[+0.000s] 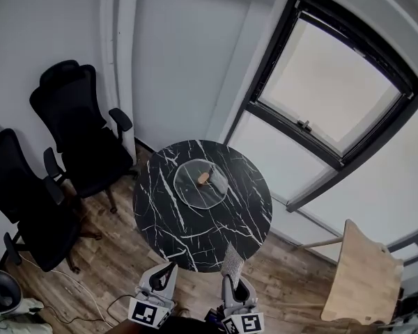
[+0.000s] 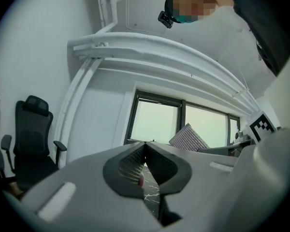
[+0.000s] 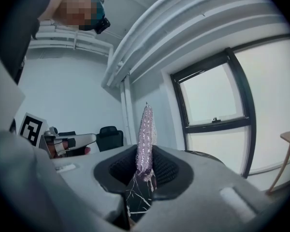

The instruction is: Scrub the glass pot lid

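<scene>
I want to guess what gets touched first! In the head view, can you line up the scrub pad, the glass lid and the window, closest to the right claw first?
1. Scrub pad: gripped in the right claw itself, by the near edge of the table.
2. Glass lid: lying at the middle of the round table.
3. Window: on the far wall, beyond the table.

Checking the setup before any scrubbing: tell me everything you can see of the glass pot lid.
The glass pot lid is a clear, roundish disc with a paler rim, and the table's white veining shows through it. A small tan knob, wood-like, sits at its middle and faces up. The lid lies flat, slightly beyond the centre of the round black marble-look table. Only the table touches it. Whether it is dirty is too small to tell.
</scene>
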Demonstrator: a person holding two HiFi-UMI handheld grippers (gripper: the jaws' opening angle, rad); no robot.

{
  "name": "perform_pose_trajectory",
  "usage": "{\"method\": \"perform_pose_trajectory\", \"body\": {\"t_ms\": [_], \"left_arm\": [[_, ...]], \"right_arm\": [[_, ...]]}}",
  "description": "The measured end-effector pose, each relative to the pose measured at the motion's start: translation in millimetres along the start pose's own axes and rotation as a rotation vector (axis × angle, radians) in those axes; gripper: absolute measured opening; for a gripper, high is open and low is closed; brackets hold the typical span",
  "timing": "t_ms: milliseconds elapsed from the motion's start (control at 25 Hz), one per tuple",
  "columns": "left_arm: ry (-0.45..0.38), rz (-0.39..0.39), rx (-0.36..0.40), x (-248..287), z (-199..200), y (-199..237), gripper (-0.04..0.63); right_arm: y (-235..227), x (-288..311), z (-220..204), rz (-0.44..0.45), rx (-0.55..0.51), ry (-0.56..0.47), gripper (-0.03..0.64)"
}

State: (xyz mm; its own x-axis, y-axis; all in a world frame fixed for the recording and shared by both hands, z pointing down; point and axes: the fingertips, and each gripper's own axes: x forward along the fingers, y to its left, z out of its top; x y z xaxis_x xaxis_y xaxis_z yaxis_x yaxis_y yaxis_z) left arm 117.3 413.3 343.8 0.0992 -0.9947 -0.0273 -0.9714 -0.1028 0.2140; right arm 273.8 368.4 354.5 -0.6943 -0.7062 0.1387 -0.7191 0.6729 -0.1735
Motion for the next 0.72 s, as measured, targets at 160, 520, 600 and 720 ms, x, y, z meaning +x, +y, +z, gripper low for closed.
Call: {"method": "perform_pose_trajectory", "body": {"t_ms": [160,520,600,720], "left_arm": [[-0.006,-0.044,-0.011,26.3,5.2,28.3,0.003],[0.034,-0.077,0.089,52.4,1.2,79.7,0.003],[0.056,-0.068,0.062,54.1,-5.1,89.2,0.003],[0.086,-0.068,0.067,62.2,-14.5,96.5,0.003]], "right_arm": [[4.2,36.4,8.0,-0.028,-0.026,-0.001,0.078],[10.3,91.7,24.4,-0.086,-0.081,-0.011,0.078],[11.1,99.8,23.4,-0.088,-0.074,-0.010,0.078],[6.0,110.7,18.3,-0.087,-0.070,0.003,0.078]]}}
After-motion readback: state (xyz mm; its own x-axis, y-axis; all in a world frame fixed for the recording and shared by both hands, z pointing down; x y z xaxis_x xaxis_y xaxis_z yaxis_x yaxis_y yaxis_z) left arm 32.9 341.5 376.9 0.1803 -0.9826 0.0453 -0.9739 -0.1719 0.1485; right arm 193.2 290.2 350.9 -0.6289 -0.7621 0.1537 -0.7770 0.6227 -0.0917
